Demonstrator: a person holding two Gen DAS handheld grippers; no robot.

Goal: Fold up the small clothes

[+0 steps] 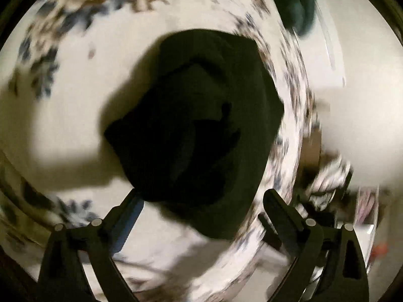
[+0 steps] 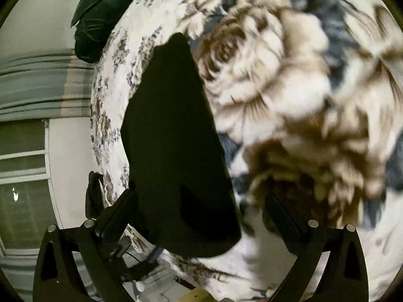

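Floral bedspread (image 1: 75, 95), cream with brown and blue-grey blooms, covering the bed; both views blurred. Dark folded garment (image 1: 196, 125) lying flat on the spread near its edge, seen also from the right wrist (image 2: 176, 151). Left gripper (image 1: 201, 196) with jaws spread wide, nothing between the pads, poised over the garment's near edge. Right gripper (image 2: 201, 196) likewise wide apart and empty. Dark green cushion (image 2: 100, 20) at the far bed edge

One black garment (image 1: 199, 130) lies at the centre of the flowered bed cover (image 1: 75, 80). One dark green cushion (image 1: 297, 2) sits at one o'clock. Two grippers, left gripper (image 1: 201, 201) and right gripper (image 2: 201, 201), two fingers each.
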